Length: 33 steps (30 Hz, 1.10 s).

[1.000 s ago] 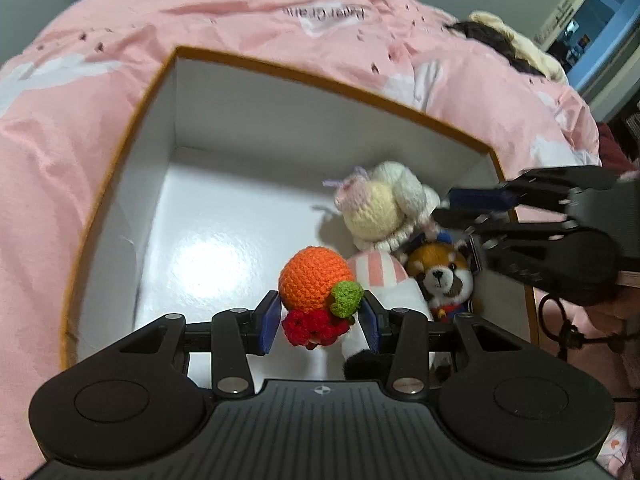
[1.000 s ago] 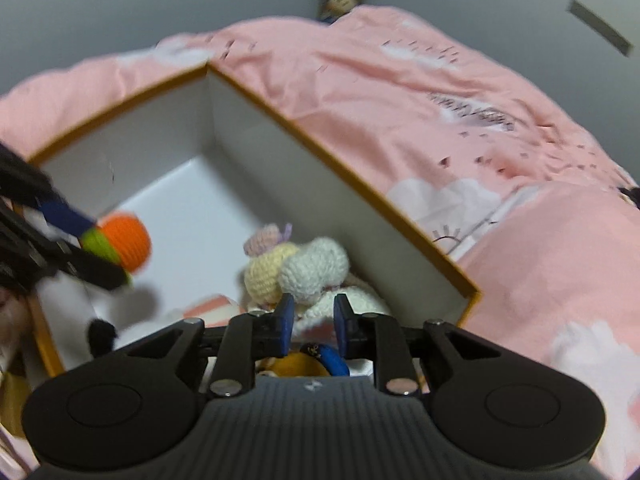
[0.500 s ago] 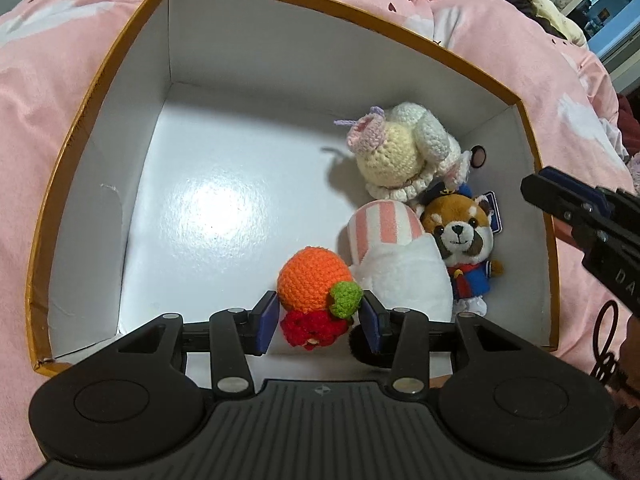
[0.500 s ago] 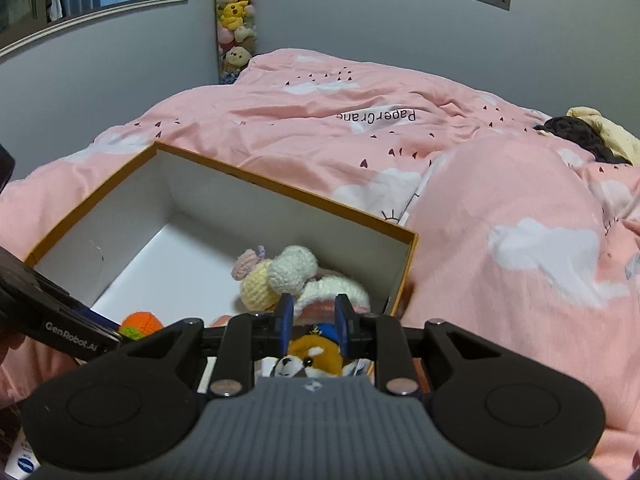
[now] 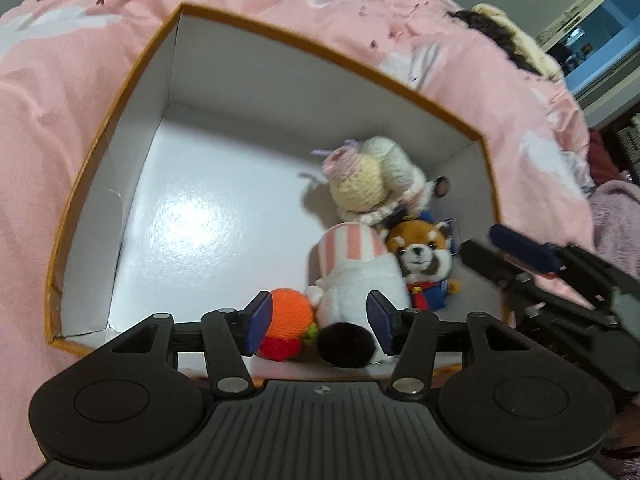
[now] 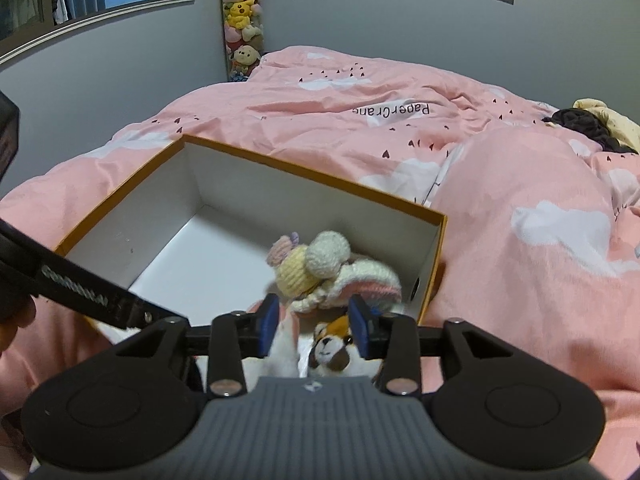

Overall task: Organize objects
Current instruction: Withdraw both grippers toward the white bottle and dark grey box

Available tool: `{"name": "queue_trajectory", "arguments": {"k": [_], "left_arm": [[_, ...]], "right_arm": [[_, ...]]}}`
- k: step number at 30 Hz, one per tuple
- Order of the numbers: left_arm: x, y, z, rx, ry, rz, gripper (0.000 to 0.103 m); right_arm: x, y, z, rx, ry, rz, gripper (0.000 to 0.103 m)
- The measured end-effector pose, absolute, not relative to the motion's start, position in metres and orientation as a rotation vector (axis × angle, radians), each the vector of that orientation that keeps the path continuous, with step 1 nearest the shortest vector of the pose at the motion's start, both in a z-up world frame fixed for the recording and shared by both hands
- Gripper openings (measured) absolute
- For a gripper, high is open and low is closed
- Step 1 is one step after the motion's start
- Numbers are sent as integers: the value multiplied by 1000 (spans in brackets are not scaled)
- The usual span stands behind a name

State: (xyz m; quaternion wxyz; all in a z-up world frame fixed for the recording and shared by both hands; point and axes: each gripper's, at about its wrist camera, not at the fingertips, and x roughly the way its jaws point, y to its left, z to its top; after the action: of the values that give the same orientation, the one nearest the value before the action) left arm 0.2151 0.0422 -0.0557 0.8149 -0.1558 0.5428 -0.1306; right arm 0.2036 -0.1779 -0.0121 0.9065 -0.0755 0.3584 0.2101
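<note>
Now the crocheted orange (image 5: 289, 317) lies on the box (image 5: 120, 92) floor at lower centre of the left wrist view, against the left pad of the left gripper (image 5: 318, 323), whose jaws are opening and no longer clamp it. Beside it lies a white striped plush (image 5: 352, 268). The right gripper (image 6: 314, 325) is opening above the red panda (image 6: 334, 350), apparently gripping nothing. The bed's (image 6: 520, 200) cover reads "PaperCrane".

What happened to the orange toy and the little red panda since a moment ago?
The left gripper let go of the crocheted orange; its jaws are opening and the toy lies in the box. The right gripper released the red panda plush and pulled back, jaws opening. The yellow crochet doll stayed put.
</note>
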Motion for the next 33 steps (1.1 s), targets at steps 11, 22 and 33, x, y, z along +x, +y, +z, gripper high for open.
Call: {"name": "queue_trajectory", "arguments": {"k": [11,22,33], "left_arm": [[144,53,-5,-250,962,-245,61],[91,78,-41,-271,1086,-120,61],[66,83,-68,-203,1203,-13,61]], "right_arm": [[157,-178,1,6,763,503,62],[109,-150,-21,16,880,605,61],[111,-137,-62,62,1129,621,61]]}}
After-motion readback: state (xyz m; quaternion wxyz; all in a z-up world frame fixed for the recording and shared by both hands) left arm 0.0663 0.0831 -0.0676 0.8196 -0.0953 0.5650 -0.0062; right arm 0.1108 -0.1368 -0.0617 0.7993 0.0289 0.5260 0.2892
